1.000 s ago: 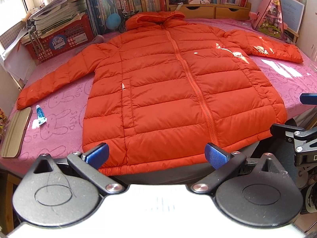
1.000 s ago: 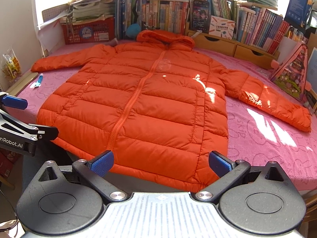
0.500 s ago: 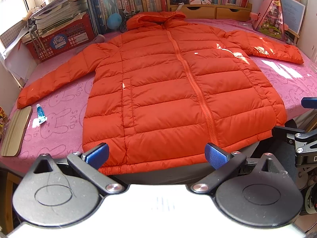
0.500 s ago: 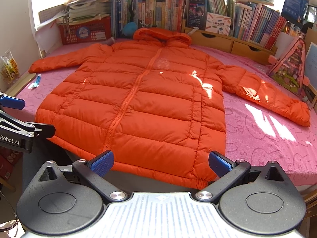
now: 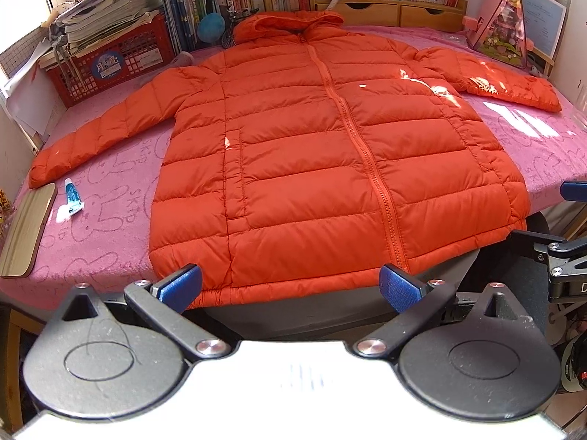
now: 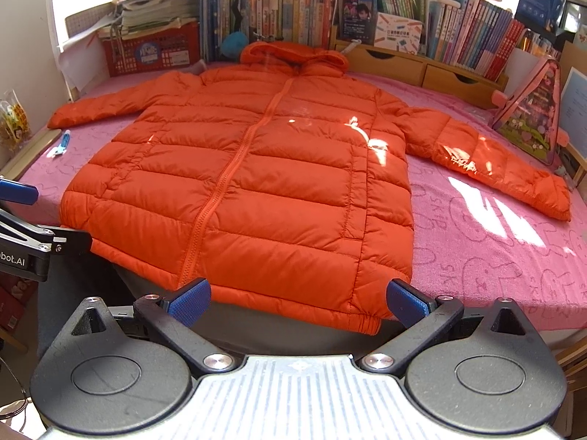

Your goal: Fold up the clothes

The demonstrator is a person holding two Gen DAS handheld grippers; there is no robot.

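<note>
The pink cover (image 6: 477, 242) bears "SKIP"; the left hand-held gripper (image 6: 14, 253) reads "bot.AI".

Support surface: a table covered by a pink rabbit-print cloth (image 5: 106, 227); an orange hooded puffer jacket (image 5: 315, 168) lies flat on it, zipped, front up, hood toward 12 o'clock, sleeves spread toward 9 and 2 o'clock, hem overhanging the near edge; at 9 o'clock, a small blue-and-white tube (image 5: 73, 198) just beside a wooden board (image 5: 25, 234); at 10 o'clock, a red plastic crate (image 5: 110, 62) loaded with papers.
</note>
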